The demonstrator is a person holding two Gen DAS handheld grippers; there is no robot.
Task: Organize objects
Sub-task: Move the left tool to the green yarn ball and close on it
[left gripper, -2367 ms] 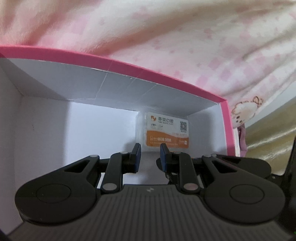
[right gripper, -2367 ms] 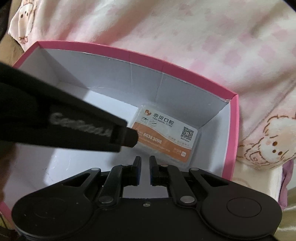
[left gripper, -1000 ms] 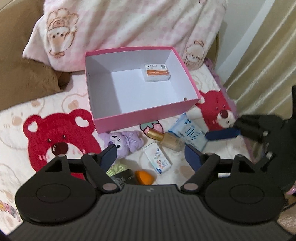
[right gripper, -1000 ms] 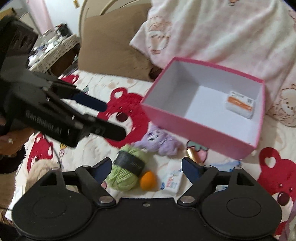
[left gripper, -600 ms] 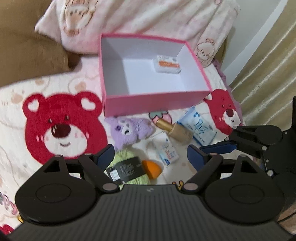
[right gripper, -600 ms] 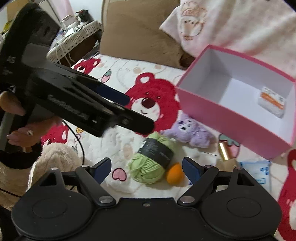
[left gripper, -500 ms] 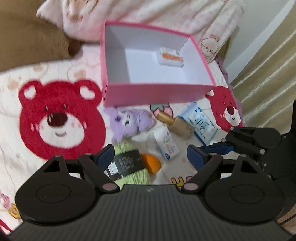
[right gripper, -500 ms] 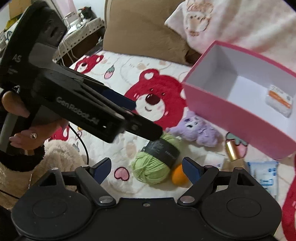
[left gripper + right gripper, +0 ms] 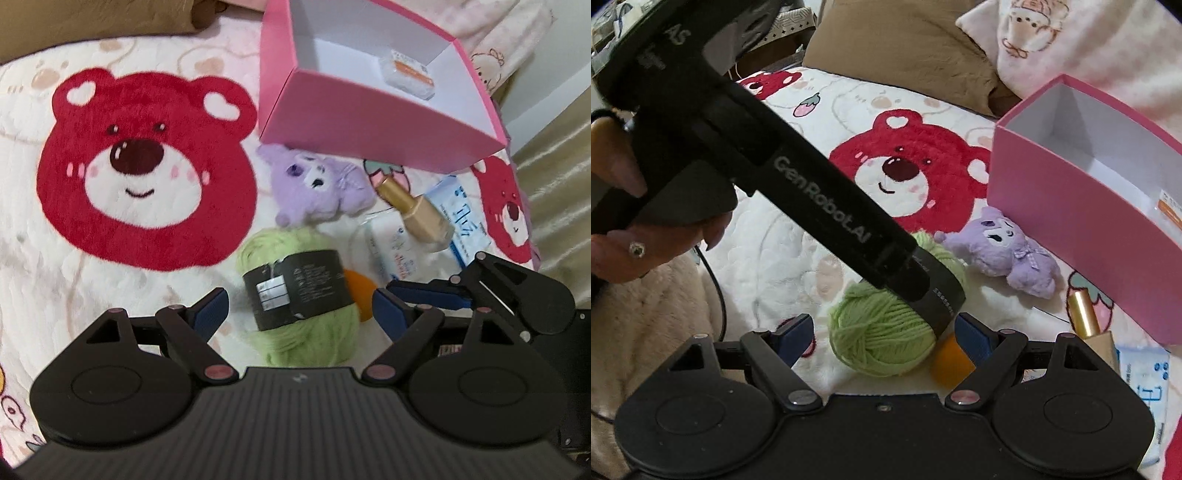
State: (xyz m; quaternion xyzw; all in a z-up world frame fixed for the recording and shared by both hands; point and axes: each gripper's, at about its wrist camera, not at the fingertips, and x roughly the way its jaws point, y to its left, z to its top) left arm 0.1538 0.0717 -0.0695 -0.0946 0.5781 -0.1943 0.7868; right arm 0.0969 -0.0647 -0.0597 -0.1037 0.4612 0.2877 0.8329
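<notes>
A green yarn ball (image 9: 310, 325) with a black label lies on the bear-print blanket. My left gripper (image 9: 299, 314) is open, its jaws spread either side of the yarn. My right gripper (image 9: 882, 334) is open too, close over the same yarn ball (image 9: 882, 332). A pink box (image 9: 373, 122) stands behind and holds a small orange and white card box (image 9: 408, 74). A purple plush (image 9: 317, 188), a gold bottle (image 9: 413, 210), a white packet (image 9: 391, 251), a blue tissue pack (image 9: 461, 218) and an orange ball (image 9: 356, 291) lie between the yarn and the box.
The left gripper's black body (image 9: 798, 195) crosses the right wrist view, its tip over the yarn. A brown pillow (image 9: 905, 48) and a pink blanket (image 9: 1071, 40) lie behind the box. A gold curtain (image 9: 557, 192) hangs at the right.
Both grippers pulled out of the pink box, opened wide and came down toward the loose items. They are now low over the green yarn ball. The card box stays in the pink box.
</notes>
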